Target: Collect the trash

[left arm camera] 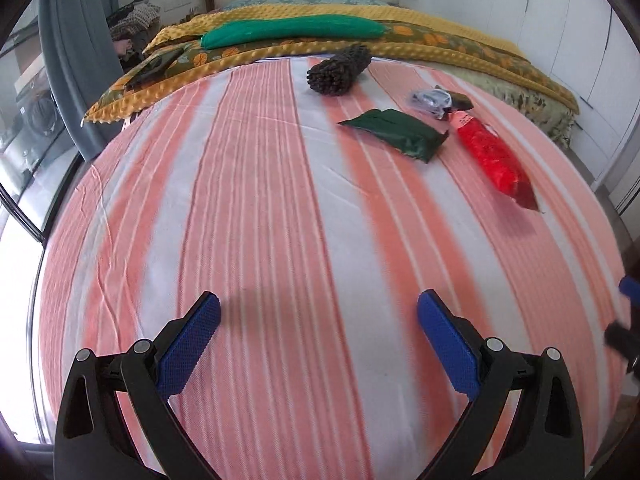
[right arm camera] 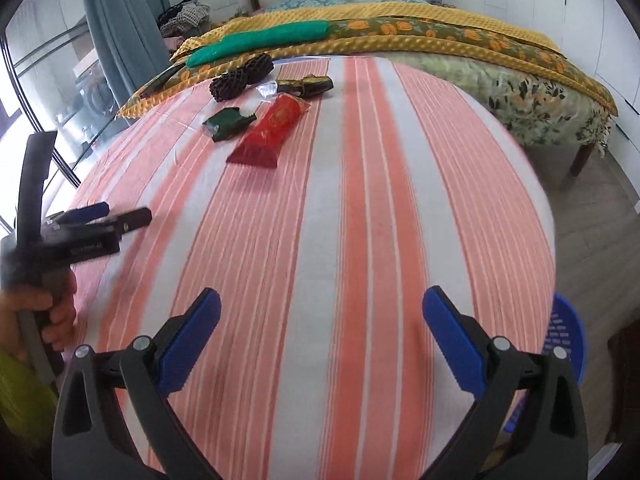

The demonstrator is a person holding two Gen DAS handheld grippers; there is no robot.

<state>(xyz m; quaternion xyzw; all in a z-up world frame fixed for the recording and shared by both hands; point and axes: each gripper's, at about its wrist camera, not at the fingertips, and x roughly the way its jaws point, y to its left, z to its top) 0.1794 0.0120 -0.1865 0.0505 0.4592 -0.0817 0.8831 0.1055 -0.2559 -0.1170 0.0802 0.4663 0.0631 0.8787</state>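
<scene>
A: What takes up most of the view?

B: A bed (left arm camera: pixel 260 200) with a pink and white striped sheet, and folded yellow blankets (left arm camera: pixel 280 46) stacked at its far end with a green cloth (left arm camera: pixel 292 30) on top.

A: And the trash?

B: It all lies on the sheet toward the far end, well apart from both tools. A red wrapper (left arm camera: pixel 492 156) is the longest piece; a dark green packet (left arm camera: pixel 396 134) sits just beside it. Beyond those are a black foam net (left arm camera: pixel 340 70) and a small clear and black wrapper (left arm camera: pixel 438 100). From the right wrist view the red wrapper (right arm camera: pixel 276 126) lies nearest, the green packet (right arm camera: pixel 228 122) to its left.

A: Is there a bin?

B: A blue basket (right arm camera: pixel 564 344) stands on the floor at the bed's right edge.

A: The tools?

B: The left hand-held gripper (left arm camera: pixel 318 308) is released, jaws spread wide over bare sheet, grasping nothing. The right hand-held gripper (right arm camera: pixel 322 304) is likewise released and empty.
</scene>
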